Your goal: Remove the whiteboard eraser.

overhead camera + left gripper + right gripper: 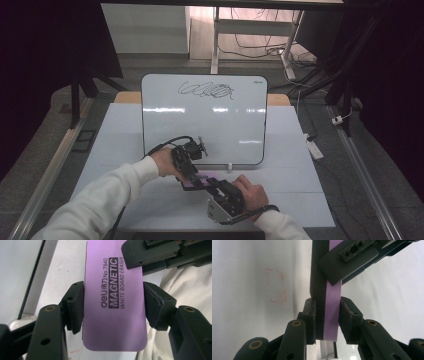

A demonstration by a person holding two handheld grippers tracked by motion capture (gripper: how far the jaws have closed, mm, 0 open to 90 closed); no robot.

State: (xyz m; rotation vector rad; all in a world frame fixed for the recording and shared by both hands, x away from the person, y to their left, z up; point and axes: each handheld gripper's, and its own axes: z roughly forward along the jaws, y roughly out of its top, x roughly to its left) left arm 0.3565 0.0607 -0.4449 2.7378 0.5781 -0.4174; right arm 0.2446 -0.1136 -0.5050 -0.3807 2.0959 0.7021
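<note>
A purple magnetic whiteboard eraser [202,176] is held just above the table's front middle, between both grippers. My left gripper [192,176] comes from the left. In the left gripper view its pads [75,307] press the long edges of the eraser [112,290], printed face up, so the left gripper [113,307] is shut on it. My right gripper [212,184] comes from the front right. In the right gripper view the right gripper [327,317] pinches the eraser [332,302] across its thickness, black foam on one side, purple on the other.
A whiteboard [200,125] lies on the white table cover [120,130] just beyond the grippers, with a black scribble [206,90] near its far edge. A faint red outlined box [277,285] is marked on the cover. Cables and desk legs stand on the floor behind.
</note>
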